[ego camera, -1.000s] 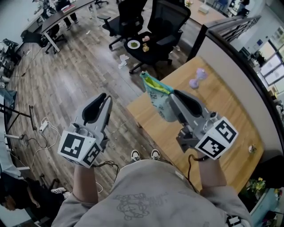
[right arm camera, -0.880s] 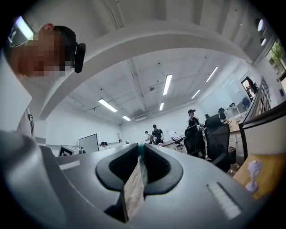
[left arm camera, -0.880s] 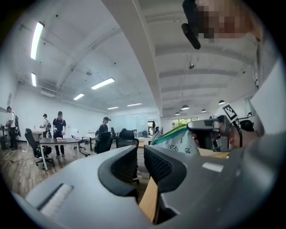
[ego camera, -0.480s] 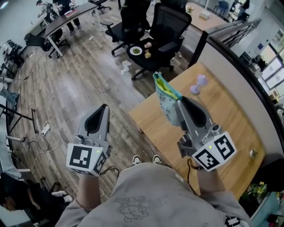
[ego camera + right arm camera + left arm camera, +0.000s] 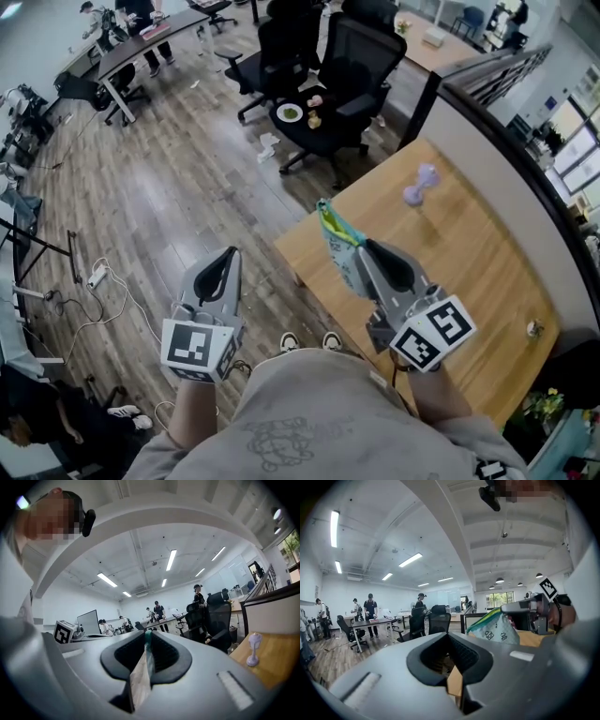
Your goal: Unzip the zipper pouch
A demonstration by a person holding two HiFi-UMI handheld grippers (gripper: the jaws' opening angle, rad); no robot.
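Observation:
My right gripper (image 5: 359, 255) is shut on the zipper pouch (image 5: 337, 246), a pale teal printed bag with a green and yellow top edge, held in the air over the near corner of the wooden table (image 5: 469, 253). From the right gripper view the pouch (image 5: 140, 677) is edge-on, pinched between the jaws of that gripper (image 5: 147, 638). My left gripper (image 5: 228, 257) hangs over the floor, well left of the pouch and apart from it. Its jaws have just been closing and now stand shut with nothing between them (image 5: 450, 639). The left gripper view has the pouch (image 5: 497, 627) off to the right.
A purple dumbbell-shaped toy (image 5: 419, 184) stands on the table's far part. Black office chairs (image 5: 347, 66) stand beyond the table; one seat holds a small plate (image 5: 288, 113). A curved partition (image 5: 506, 131) bounds the table's right side. Cables lie on the floor at left (image 5: 94, 272). People stand at far desks.
Both grippers have sunk lower and closer to my body. The left gripper's jaws have gone from apart to shut. The pouch has come down with the right gripper.

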